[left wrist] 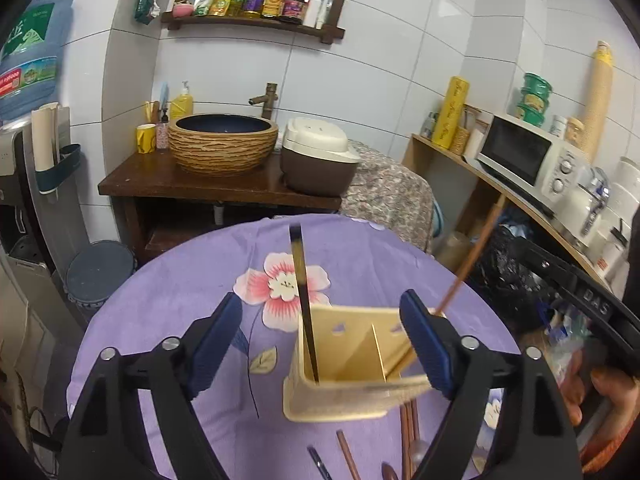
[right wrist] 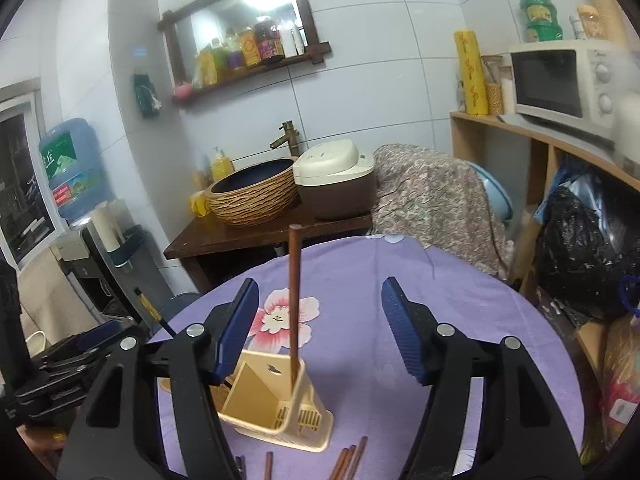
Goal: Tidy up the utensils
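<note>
Chopsticks lie beside holder.

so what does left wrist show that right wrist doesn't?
Left wrist only: a flat black-and-gold utensil standing in the holder's left compartment, a spoon on the cloth near the bottom edge, and the person's hand at right.

Right wrist only: the holder's slotted front and the left gripper's body at far left.

Both: the cream holder, one brown chopstick standing in it, loose chopsticks on the purple cloth, and both grippers open, left and right.
</note>
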The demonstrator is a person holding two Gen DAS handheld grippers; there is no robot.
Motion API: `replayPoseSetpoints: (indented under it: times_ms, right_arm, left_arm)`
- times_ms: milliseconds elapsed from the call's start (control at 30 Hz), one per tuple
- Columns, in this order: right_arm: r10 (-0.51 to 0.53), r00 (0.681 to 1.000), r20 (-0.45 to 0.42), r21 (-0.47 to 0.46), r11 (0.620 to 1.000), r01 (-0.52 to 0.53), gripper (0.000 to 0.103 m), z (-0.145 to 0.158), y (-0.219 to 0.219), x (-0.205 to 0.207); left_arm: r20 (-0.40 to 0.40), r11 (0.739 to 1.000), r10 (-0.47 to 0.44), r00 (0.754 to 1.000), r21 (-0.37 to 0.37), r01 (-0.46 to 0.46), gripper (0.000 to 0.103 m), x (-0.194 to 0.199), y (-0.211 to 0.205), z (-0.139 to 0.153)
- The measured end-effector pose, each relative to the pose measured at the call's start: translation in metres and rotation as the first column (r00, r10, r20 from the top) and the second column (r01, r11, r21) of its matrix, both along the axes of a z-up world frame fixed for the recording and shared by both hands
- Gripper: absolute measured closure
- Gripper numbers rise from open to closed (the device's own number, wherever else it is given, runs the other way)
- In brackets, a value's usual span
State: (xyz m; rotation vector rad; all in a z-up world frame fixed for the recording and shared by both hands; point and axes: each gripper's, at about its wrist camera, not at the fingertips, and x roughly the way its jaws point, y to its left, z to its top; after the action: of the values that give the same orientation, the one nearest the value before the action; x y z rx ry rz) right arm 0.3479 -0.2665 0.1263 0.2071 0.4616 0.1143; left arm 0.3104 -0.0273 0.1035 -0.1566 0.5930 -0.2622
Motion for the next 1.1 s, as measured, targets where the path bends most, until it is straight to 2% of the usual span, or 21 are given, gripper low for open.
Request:
replayPoseSetpoints:
  times_ms: [167, 367, 467, 533, 667, 767, 867, 1000, 1067, 1100]
  right_arm:
    - [0.027, 0.999, -0.027, -0.057, 0.998, -0.028, 0.037, -0.02, 0.004, -0.036]
    - [0.101, 0.989, -0.104, -0.089, 0.99, -0.11, 0.036, -0.074, 0.019, -0.089]
    - [0.101, 0.986, -0.133, -0.114, 0.987, -0.116, 0.036, -0.102, 0.028, -0.114]
    - [0.108, 0.983, -0.151, -0.119, 0.985, -0.126, 0.036, -0.117, 0.034, -0.127]
    - [0.107, 0.977, -0.183, -0.08, 0.989, -0.123, 0.036, -0.135, 0.032, -0.146]
    - [0.095, 0.978, -0.188, -0.055, 0.993, -0.107, 0.036, -0.138, 0.029, -0.156]
    - [0.09, 0.976, -0.199, -0.048, 0.994, -0.102, 0.036, -0.14, 0.027, -0.162]
    - [0.095, 0.976, -0.198, -0.029, 0.994, -0.103, 0.036, -0.138, 0.026, -0.167]
    - [0.095, 0.976, -0.196, -0.026, 0.994, -0.102, 0.036, -0.137, 0.026, -0.169]
    - [0.097, 0.976, -0.195, -0.021, 0.994, -0.103, 0.036, -0.137, 0.025, -0.171]
  left_arm:
    - [-0.013, 0.999, -0.024, 1.0, 0.033, 0.024, 0.019, -0.042, 0.017, -0.019]
    - [-0.092, 0.995, -0.042, 0.995, 0.083, 0.049, 0.019, -0.093, 0.027, -0.064]
    - [-0.166, 0.992, -0.089, 0.982, 0.076, 0.103, 0.022, -0.116, 0.025, -0.088]
    - [-0.214, 0.987, -0.137, 0.967, 0.057, 0.152, 0.031, -0.132, 0.019, -0.1]
    - [-0.281, 0.965, -0.225, 0.933, 0.065, 0.253, 0.038, -0.154, 0.001, -0.12]
    - [-0.316, 0.951, -0.254, 0.914, 0.092, 0.296, 0.041, -0.166, -0.014, -0.133]
    - [-0.335, 0.935, -0.261, 0.905, 0.147, 0.324, 0.048, -0.168, -0.03, -0.143]
    - [-0.37, 0.921, -0.22, 0.903, 0.226, 0.317, 0.064, -0.163, -0.042, -0.163]
    - [-0.382, 0.918, -0.213, 0.899, 0.237, 0.318, 0.074, -0.162, -0.044, -0.169]
    - [-0.386, 0.919, -0.204, 0.9, 0.24, 0.312, 0.084, -0.16, -0.043, -0.171]
